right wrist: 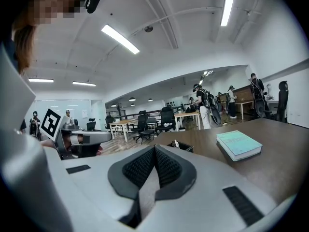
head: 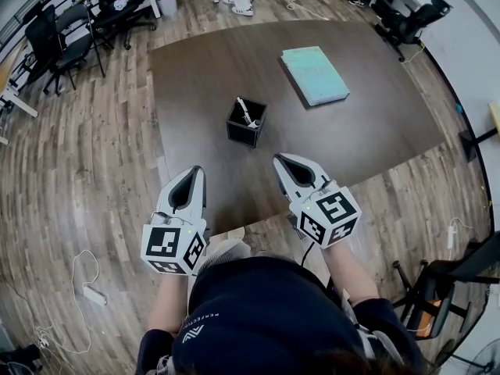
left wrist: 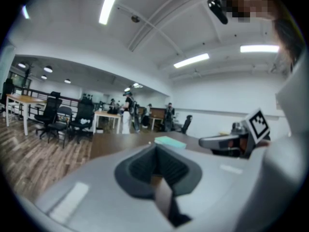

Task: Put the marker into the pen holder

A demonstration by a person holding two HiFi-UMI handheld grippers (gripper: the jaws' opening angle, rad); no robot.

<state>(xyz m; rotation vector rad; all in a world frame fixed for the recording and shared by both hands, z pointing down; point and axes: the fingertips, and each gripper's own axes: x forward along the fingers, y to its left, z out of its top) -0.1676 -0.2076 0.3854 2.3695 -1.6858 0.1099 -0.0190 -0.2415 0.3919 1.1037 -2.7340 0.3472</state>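
Note:
A black square pen holder (head: 246, 122) stands near the middle of the dark brown table (head: 203, 69), and a white marker (head: 246, 112) leans inside it. The same pen holder (right wrist: 180, 147) peeks over the right gripper's body in the right gripper view. Both grippers hover at the table's near edge, pulled back from the holder. My left gripper (head: 195, 172) is shut with nothing in it. My right gripper (head: 278, 161) is also shut and empty. In both gripper views the jaws meet in a closed seam.
A teal book (head: 314, 74) lies on the table's far right part; the same teal book (right wrist: 239, 144) shows in the right gripper view. Office chairs (head: 74, 33) stand at the far left, another chair (head: 406, 18) at the far right. Cables and a power strip (head: 94, 294) lie on the wooden floor.

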